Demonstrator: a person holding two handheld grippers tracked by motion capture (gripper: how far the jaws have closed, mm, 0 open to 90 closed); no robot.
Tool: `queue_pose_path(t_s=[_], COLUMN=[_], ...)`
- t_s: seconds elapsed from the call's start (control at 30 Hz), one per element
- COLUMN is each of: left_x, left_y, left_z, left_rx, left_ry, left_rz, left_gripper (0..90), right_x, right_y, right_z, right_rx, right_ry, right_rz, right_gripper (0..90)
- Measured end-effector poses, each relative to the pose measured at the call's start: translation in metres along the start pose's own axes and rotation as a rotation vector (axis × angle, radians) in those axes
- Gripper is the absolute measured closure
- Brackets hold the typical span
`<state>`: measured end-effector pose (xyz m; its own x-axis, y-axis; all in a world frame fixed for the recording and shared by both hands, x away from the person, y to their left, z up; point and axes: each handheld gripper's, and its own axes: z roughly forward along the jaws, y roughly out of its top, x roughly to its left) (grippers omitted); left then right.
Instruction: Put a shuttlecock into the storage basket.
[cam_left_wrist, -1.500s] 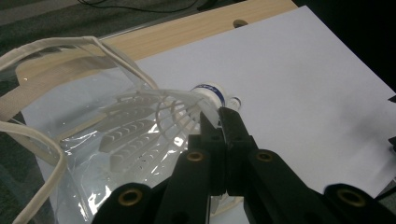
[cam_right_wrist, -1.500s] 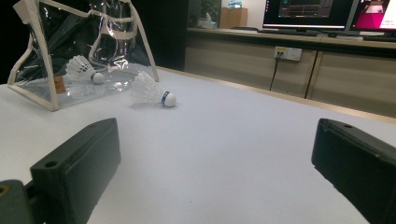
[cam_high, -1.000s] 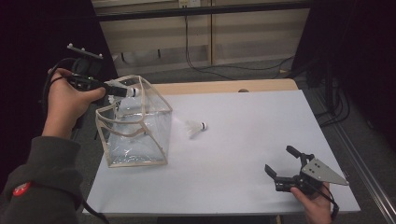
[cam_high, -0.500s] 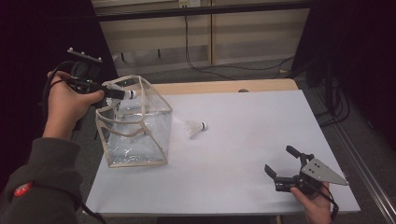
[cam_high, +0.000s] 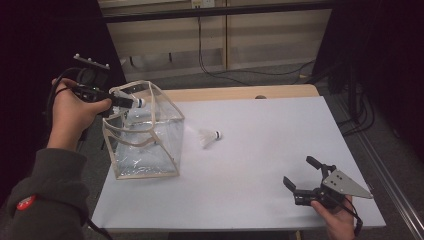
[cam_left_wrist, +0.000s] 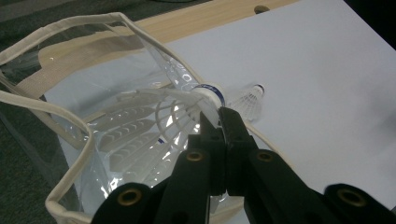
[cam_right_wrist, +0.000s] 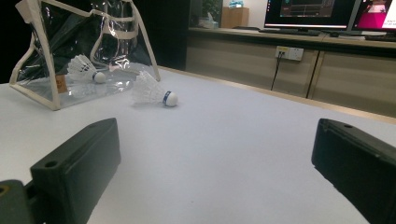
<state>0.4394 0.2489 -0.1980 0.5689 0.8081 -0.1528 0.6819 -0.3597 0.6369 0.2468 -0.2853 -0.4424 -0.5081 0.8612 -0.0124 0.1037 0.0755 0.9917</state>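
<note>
Left hand-held gripper (cam_high: 131, 101) raised over the open top of the clear plastic bag with cream fabric trim (cam_high: 145, 145), jaws clamped together on the feathers of a white feathered shuttlecock with a blue-banded cork (cam_left_wrist: 154, 126), just behind that cork. Cork pointing away from the gripper, toward the bag's far rim; feather skirt spread over the mouth of the bag, seen from the left gripper view. Bag upright near the left edge of the white tabletop (cam_high: 265, 150), its handles standing above the rim.

Second white shuttlecock (cam_high: 209, 137) lying on its side on the tabletop, just beside the bag on its right, apart from it, cork turned away from the bag.

Right hand-held gripper (cam_high: 303, 176) resting low near the front right corner of the tabletop, well apart from bag and shuttlecocks, jaws spread wide with nothing between them; grey three-cornered plate on top, a hand gripping from below. From the right gripper view, both black jaws far apart, with the lying shuttlecock and the bag beyond.
</note>
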Motion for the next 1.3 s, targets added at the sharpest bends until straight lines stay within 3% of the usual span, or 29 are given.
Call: queue_pose_path(t_s=[0.97, 1.3], left_x=[0.007, 0.006], left_y=[-0.013, -0.013], left_z=[0.016, 0.019], left_rx=[0.046, 0.044], left_ry=[0.007, 0.014], left_rz=[-0.009, -0.021], left_gripper=[87.6, 80.4], right_x=[0.001, 0.001], right_y=[0.0, 0.0], right_z=[0.001, 0.001], right_rx=[-0.003, 0.002], right_ry=[0.002, 0.003], right_rz=[-0.003, -0.007], right_gripper=[1.5, 1.5])
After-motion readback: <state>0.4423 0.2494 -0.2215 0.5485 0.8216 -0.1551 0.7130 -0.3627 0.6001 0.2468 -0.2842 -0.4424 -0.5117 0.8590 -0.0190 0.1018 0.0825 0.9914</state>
